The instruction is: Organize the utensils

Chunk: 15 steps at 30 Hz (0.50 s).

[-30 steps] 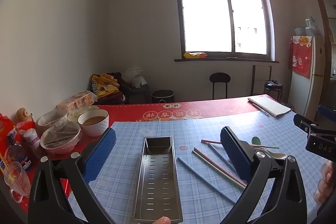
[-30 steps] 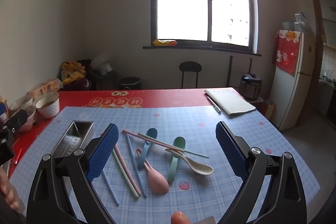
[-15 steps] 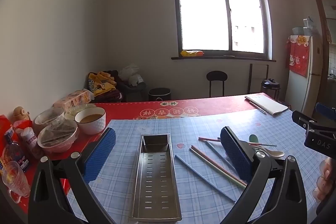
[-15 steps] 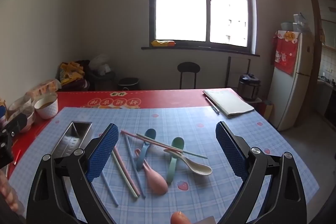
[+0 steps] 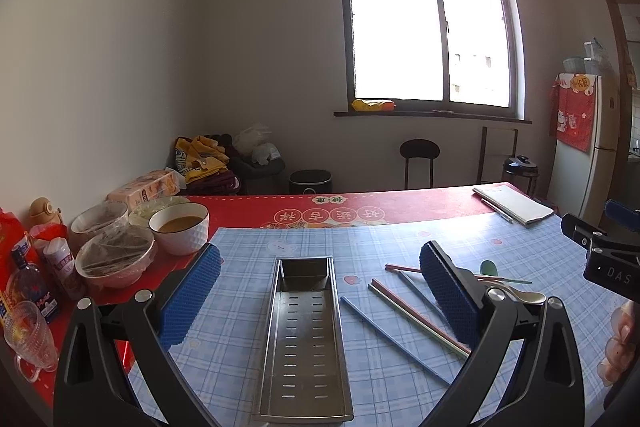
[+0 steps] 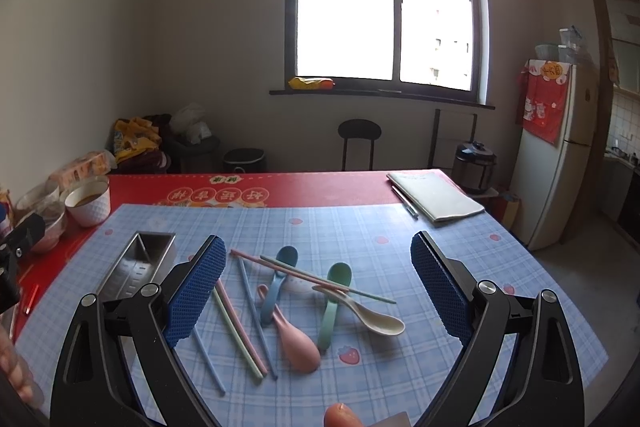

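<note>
Utensils: we find spoons and chopsticks loose on the checked cloth, just right of the metal tray point(image 5: 306, 327); none is in the tray yet.
Spoons: the pink spoon point(image 6: 294, 341), blue spoon point(image 6: 278, 281), green spoon point(image 6: 332, 303) and cream spoon point(image 6: 370, 315) lie clustered, handles overlapping.
Chopsticks: the blue chopstick point(image 5: 394, 341) lies nearest the tray; a pink-and-green pair point(image 5: 416, 315) lies beyond it.
Long axis: we note the tray runs away from us; the chopsticks slant across that line, and would need turning to lie along it.
Right gripper point(image 6: 316, 291): jaws spread wide, nothing between them, poised directly above the heap. We judge it the nearer tool.
Left gripper point(image 5: 320, 301): jaws likewise wide apart and empty, straddling the tray from above.
Surroundings: a bowl of brown liquid point(image 5: 179, 233) and covered dishes stand left of the tray; a notebook point(image 6: 436, 197) lies far to its right.
</note>
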Available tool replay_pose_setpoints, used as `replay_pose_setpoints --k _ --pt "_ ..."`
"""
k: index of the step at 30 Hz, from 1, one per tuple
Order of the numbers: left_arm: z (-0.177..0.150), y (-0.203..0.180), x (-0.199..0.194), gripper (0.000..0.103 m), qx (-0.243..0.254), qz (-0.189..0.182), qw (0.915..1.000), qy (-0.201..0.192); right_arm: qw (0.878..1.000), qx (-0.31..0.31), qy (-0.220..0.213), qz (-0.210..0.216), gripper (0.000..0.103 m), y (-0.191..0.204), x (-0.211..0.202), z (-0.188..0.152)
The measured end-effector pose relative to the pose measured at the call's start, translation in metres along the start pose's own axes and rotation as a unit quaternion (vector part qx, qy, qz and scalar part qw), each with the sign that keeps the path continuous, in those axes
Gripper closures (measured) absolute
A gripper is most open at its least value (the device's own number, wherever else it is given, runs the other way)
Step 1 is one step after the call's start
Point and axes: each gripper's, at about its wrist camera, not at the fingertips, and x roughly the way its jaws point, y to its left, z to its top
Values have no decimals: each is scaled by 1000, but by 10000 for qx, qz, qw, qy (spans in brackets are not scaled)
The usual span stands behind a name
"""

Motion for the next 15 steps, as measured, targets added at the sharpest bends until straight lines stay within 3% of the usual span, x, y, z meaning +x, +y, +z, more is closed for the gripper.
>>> replay_pose_setpoints --k 15 --pt "-2 -2 0 5 24 -9 10000 23 10000 34 13 -42 12 -4 3 -2"
